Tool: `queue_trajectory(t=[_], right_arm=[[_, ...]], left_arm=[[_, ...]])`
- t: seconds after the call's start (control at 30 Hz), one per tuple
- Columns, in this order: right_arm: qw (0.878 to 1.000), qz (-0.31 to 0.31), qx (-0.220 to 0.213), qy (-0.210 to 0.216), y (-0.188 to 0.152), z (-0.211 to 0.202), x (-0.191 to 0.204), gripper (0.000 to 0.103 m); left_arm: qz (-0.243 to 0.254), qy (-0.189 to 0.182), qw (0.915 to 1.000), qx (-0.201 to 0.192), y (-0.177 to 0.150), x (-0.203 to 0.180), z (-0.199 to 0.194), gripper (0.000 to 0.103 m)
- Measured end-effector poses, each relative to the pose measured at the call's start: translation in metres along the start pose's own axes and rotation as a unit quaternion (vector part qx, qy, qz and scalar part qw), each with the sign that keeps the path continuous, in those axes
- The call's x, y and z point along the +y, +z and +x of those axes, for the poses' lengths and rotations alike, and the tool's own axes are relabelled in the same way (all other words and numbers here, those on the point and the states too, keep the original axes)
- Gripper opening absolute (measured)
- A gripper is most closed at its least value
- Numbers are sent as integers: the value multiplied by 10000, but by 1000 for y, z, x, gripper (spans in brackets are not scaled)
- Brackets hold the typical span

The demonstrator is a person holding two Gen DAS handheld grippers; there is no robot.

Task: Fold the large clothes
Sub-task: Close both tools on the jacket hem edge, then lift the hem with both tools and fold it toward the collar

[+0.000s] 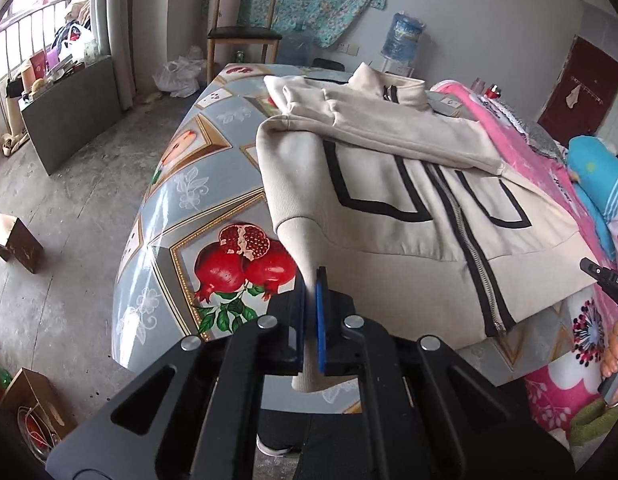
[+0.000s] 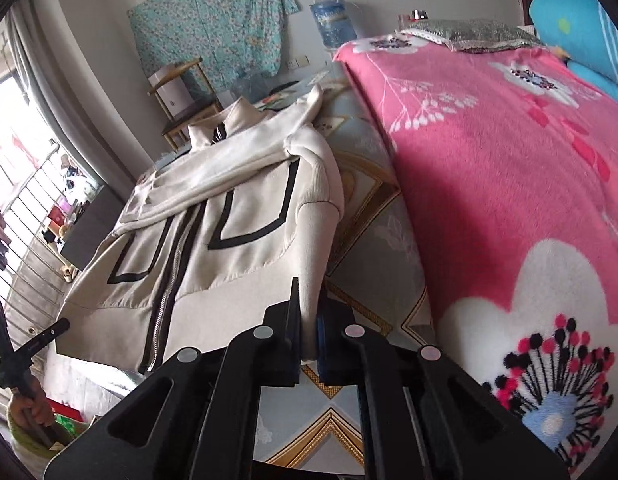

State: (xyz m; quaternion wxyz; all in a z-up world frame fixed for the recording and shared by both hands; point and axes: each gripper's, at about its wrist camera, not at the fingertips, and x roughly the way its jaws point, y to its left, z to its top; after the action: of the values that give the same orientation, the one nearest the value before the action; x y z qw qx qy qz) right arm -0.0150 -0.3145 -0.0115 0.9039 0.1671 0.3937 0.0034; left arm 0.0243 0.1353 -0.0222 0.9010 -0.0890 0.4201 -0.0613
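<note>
L claw [image 1: 311,316]: jaws pressed together, pinching the ribbed hem corner of the jacket [image 1: 389,184]; cloth runs between the blue pads and hangs out below them. R claw [image 2: 308,328]: same, jaws closed on the opposite hem corner, cloth bunched between the pads.

Handling, judged: jacket is thick soft knit w/ zip [image 1: 469,248], light-to-medium weight, no stiffness, so it will sag and drape between the two grips. Not fragile, not slippery. Ribbed hem is the firmest edge; the two hem corners are the right hold pts for folding hem toward collar. Risk: sleeves [image 1: 389,132], laid crosswise over the chest, may slide off if the lift is uneven.

Location: jacket lies front up on the table [image 1: 213,184], hem at the near edge, collar toward the far edge, R side close to the pink blanket [image 2: 509,160].

Pose: both claws angled down toward the near edge, side by side, hem corners raised off the cloth. Each hand [image 2: 29,404] grips its handle low at the frame edge.
</note>
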Motion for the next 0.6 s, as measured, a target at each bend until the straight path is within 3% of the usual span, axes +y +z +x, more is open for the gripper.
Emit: queue_trajectory(t=[0.17,0.33,0.6], right_arm=[[10000,-35,30,-12,-6,-15,-2,6],[9995,191,243,-11,-28,-27,-17,6],[9961,388,789,50,-47,-2,-36,7]], left_arm=[[55,-129,9999,23,-6,-3,-17,4],[6,-96,9995,288,-28,3,-23,4],[-129,-46,9968,791,-40,13,7,7]])
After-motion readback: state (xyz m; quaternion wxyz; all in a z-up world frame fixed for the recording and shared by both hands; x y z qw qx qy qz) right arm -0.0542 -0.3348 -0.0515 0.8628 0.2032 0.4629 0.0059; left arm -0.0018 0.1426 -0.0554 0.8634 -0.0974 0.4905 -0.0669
